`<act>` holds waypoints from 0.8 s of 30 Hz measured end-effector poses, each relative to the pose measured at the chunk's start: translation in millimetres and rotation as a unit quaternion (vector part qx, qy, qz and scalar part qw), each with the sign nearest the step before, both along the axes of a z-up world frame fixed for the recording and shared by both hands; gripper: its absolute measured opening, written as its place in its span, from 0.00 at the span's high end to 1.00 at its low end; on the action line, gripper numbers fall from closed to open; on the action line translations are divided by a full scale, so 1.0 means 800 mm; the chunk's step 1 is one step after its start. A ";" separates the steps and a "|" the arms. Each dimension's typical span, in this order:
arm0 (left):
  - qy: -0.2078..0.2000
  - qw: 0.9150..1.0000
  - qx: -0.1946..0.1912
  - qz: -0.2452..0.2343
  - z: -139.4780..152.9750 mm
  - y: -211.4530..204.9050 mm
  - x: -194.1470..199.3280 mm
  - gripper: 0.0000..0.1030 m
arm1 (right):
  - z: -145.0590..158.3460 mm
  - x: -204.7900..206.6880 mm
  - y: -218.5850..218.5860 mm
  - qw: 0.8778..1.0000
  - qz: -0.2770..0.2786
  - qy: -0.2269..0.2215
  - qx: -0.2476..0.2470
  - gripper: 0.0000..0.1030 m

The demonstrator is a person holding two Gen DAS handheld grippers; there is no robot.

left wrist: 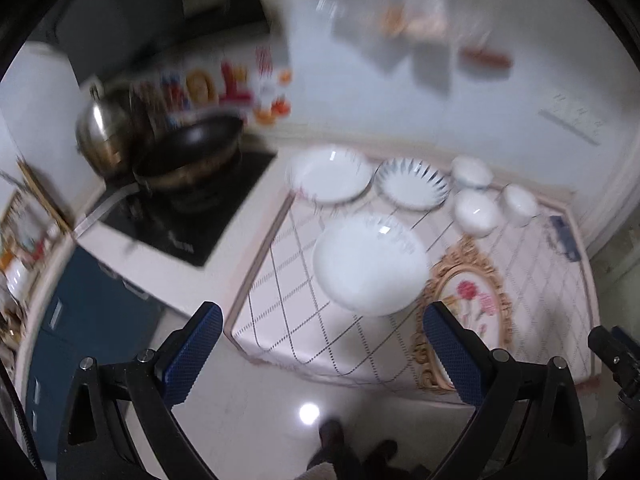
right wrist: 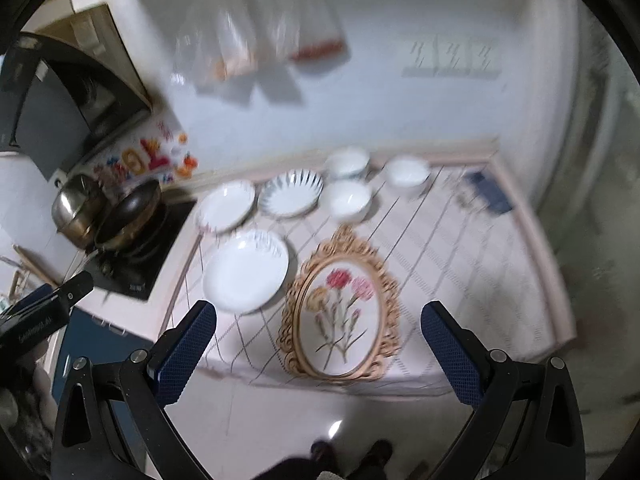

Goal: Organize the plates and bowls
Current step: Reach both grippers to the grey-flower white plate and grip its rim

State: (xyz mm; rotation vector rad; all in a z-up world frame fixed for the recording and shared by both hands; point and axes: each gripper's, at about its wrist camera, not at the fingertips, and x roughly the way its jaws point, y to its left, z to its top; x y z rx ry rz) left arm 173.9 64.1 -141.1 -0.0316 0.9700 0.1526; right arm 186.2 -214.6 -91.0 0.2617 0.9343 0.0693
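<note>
Motion blur smears both views: the hanging plastic bags point(right wrist: 256, 36) show contents only as orange and red smudges, the wall stickers point(left wrist: 224, 84) are unreadable, and the wall rack point(right wrist: 452, 60) is indistinct.

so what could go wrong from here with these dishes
The nearest plate lies close to the gold-framed flower picture, so a finger could catch the frame. The three small bowls sit bunched together; reaching for one may knock its neighbours. Both views are motion-blurred, so aim may be off.
</note>
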 end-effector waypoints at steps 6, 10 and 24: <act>0.084 0.995 -0.046 -0.007 -0.104 0.041 0.097 0.02 | -0.131 0.116 0.019 0.991 0.019 0.089 0.099 0.01; 0.122 0.990 -0.066 -0.030 -0.161 0.060 0.166 0.05 | -0.203 0.185 0.041 0.985 0.020 0.127 0.115 0.04; 0.238 0.957 -0.115 -0.117 -0.294 0.072 0.290 0.54 | -0.350 0.335 0.095 0.956 0.003 0.218 0.196 0.55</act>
